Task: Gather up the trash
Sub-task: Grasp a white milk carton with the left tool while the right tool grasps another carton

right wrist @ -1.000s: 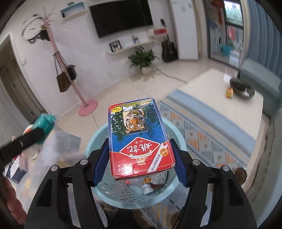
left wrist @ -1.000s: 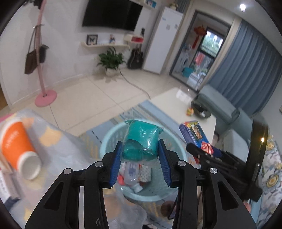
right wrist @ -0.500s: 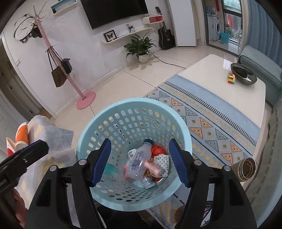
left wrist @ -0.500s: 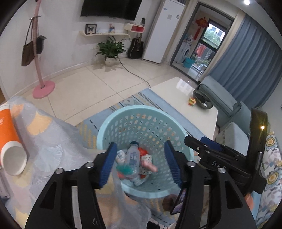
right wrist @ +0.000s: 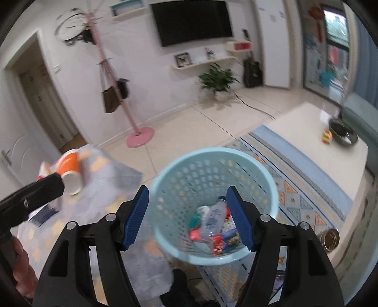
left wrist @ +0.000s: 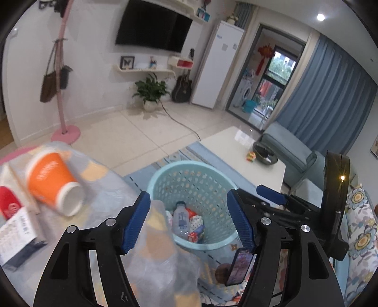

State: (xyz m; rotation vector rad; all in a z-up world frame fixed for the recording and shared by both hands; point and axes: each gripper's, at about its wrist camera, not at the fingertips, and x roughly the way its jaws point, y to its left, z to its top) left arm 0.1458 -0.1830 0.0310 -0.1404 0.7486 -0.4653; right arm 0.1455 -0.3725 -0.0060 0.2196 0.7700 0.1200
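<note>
Hanging above the pale blue basket [left wrist: 163, 174], the left tool [left wrist: 189, 222] is opening its jaws with nothing between the pads. The right tool [right wrist: 187, 218] stands wide too, empty. At lower centre of both views the basket holds trash: a clear bottle [right wrist: 212, 219], a teal wrapper [right wrist: 195, 220] and a red-and-blue box [right wrist: 223, 240]. An orange cup [left wrist: 50, 180] lies on its side at left on the cloth-covered worktop [left wrist: 106, 179].

A pink coat stand [right wrist: 138, 132] with hanging bags [right wrist: 111, 100] stands near a potted plant [right wrist: 218, 81] below the wall television [right wrist: 192, 21].
</note>
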